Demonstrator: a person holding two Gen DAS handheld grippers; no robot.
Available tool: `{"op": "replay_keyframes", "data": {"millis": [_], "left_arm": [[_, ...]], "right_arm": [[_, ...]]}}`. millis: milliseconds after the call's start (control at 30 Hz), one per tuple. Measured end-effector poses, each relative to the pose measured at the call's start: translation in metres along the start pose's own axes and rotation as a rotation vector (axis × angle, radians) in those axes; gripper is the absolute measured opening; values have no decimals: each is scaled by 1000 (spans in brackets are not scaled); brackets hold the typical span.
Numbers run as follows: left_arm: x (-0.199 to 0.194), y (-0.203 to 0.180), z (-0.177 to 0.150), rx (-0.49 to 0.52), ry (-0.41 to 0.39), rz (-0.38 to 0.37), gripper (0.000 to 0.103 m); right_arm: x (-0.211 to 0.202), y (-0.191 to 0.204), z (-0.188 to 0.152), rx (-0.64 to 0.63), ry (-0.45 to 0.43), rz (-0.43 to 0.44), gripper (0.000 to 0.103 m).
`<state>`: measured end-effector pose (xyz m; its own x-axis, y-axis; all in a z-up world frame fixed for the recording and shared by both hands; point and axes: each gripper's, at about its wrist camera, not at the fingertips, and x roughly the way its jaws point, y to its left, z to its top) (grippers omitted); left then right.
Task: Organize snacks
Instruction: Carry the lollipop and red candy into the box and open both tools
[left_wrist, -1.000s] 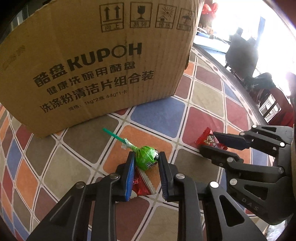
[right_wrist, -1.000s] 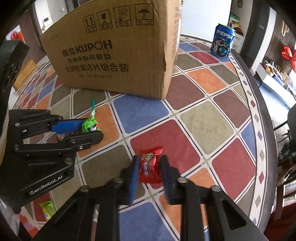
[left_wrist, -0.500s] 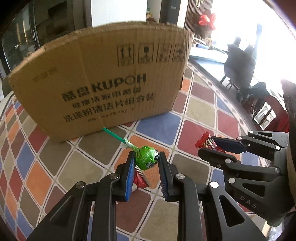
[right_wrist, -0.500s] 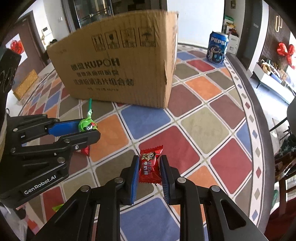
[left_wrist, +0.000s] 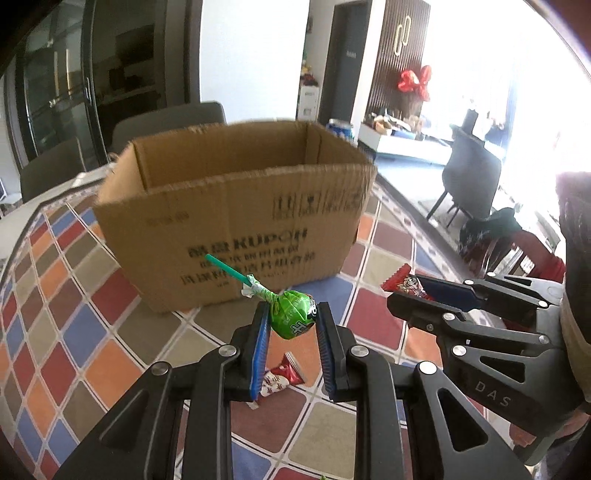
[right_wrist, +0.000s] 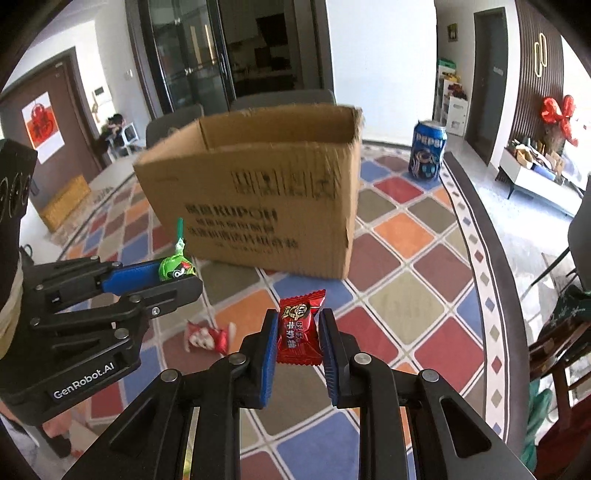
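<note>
My left gripper (left_wrist: 291, 323) is shut on a green-wrapped lollipop (left_wrist: 293, 317), its green stick pointing up-left toward the box. My right gripper (right_wrist: 298, 330) is shut on a red candy packet (right_wrist: 298, 326). Both are held above the table, short of an open-topped brown cardboard box (left_wrist: 236, 218) (right_wrist: 258, 206). From the right wrist view the left gripper (right_wrist: 177, 275) with the lollipop (right_wrist: 173, 267) shows at the left. From the left wrist view the right gripper (left_wrist: 410, 291) with the red packet (left_wrist: 404, 282) shows at the right. The box's floor is hidden.
A red-and-white candy (left_wrist: 279, 378) (right_wrist: 205, 338) lies on the checked tablecloth (left_wrist: 74, 332) below the grippers. A blue Pepsi can (right_wrist: 428, 149) stands right of the box near the table's far edge. Grey chairs (left_wrist: 166, 122) stand behind the table.
Both grippers rose with their snacks and tilted upward; the box's open top has come into view. The red-and-white candy stayed on the table.
</note>
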<state>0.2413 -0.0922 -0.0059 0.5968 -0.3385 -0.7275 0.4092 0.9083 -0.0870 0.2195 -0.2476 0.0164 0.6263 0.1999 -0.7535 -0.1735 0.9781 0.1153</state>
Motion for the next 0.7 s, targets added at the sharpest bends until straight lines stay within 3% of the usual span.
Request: {"op": "replay_keyframes", "data": {"millis": [700], "left_arm": [[-69,27,51,7,-224,66,25]], "right_arm": [[-50,35,64,-26,-217,37,23]]}}
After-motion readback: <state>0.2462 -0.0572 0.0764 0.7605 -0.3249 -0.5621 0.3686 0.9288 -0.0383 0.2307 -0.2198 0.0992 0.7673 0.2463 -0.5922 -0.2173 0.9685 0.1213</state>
